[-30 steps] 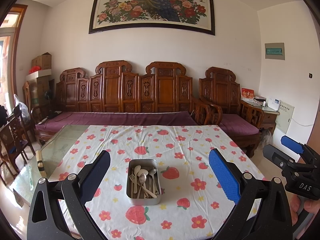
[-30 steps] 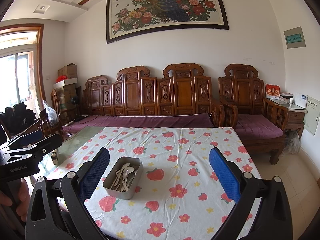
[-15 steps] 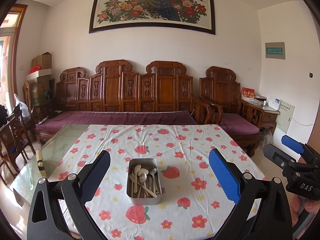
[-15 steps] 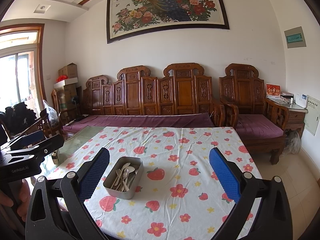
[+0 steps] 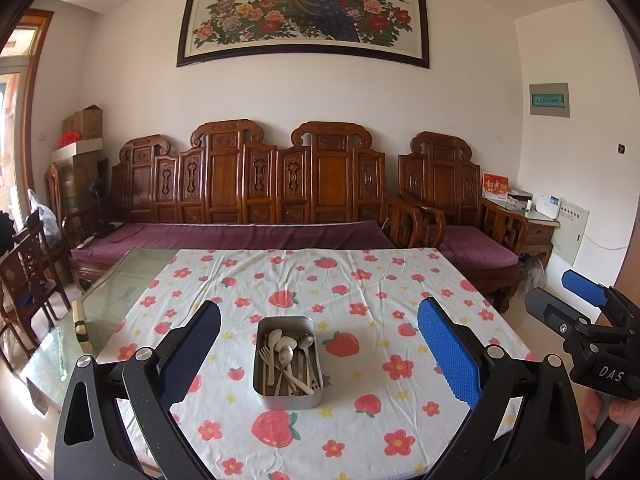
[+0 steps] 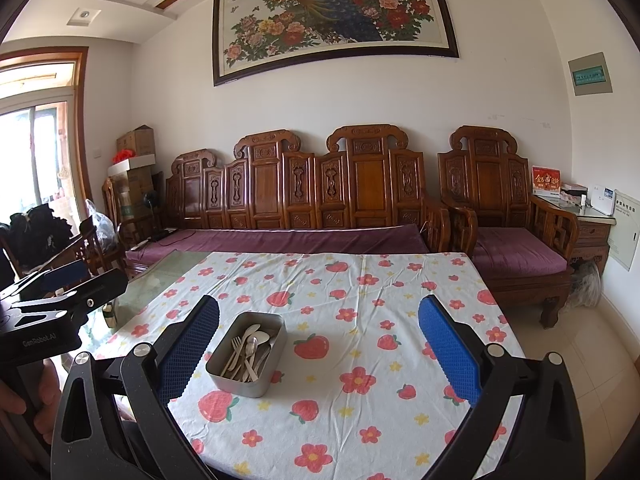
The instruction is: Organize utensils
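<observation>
A: While I hold both tools above the table, what has changed?

B: Almost nothing. My left gripper [image 5: 318, 356] and right gripper [image 6: 318, 354] stay spread, empty. The utensils [image 5: 286, 360] lie jumbled in 1 metal tin [image 5: 288, 400] on the flowered cloth [image 5: 360, 280], either unsorted or already gathered.

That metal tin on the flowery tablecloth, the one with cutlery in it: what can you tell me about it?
The metal tin is a shallow, rectangular, lidless box with rounded corners and a dull grey, steel-like finish. It sits flat on the floral tablecloth, toward the near side of the table. Inside lies a loose jumble of utensils: spoons with bowls toward the far end, at least one fork, and pale handles crossing each other. Neither gripper touches it; only the cloth beneath and the cutlery inside do.
</observation>
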Motion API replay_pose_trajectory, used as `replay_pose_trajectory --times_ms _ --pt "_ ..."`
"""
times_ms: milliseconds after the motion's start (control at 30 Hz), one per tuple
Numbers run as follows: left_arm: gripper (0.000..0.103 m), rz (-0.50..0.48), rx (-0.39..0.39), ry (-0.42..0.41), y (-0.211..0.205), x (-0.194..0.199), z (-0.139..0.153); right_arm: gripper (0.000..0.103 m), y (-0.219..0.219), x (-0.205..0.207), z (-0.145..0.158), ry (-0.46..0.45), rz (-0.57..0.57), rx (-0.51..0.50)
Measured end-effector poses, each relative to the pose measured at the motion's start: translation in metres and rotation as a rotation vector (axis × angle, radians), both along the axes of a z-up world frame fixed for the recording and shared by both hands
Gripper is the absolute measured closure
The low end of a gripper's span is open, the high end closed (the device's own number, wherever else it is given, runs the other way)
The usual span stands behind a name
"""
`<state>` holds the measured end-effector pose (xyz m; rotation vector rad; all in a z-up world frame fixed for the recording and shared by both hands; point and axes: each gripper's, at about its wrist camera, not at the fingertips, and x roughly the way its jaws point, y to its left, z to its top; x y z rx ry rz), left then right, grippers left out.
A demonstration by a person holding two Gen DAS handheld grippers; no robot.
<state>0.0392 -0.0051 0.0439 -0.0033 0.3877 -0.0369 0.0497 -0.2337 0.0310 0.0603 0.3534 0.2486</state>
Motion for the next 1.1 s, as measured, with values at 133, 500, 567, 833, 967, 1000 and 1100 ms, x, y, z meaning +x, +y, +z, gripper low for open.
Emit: replay_pose_trajectory --times_ms 133,500,567,833,967,1000,1100 --pt "0.008 -0.001 0.000 0.003 0.0004 0.0007 -0.0021 0.003 0.0018 -0.0012 -0.0010 -0.003 -0.002 -0.005" --pt "0.008 0.000 -0.001 0.001 0.0002 0.0009 -0.0018 0.003 0.0032 -0.0004 -0.0028 0.001 -0.001 -0.003" --pt "0.008 -0.001 -0.001 0.001 0.0000 0.0007 -0.0018 0.003 0.0033 -0.0005 -0.0026 0.000 -0.001 -0.003" --pt "0.008 -0.002 -0.001 0.001 -0.0024 0.0017 -0.0036 0.003 0.0032 -0.0010 -0.0047 -0.002 -0.001 -0.004" --pt "0.008 -0.002 -0.002 0.002 -0.0022 0.0023 -0.0041 0.003 0.0032 -0.0012 -0.0047 -0.001 -0.002 -0.004" --pt "0.008 -0.003 -0.002 0.002 -0.0032 0.0028 -0.0048 0.003 0.0033 -0.0015 -0.0050 -0.001 -0.002 -0.003" --pt "0.008 -0.003 -0.003 0.002 -0.0053 0.0034 -0.0059 0.003 0.0034 -0.0017 -0.0047 -0.002 -0.002 -0.004"
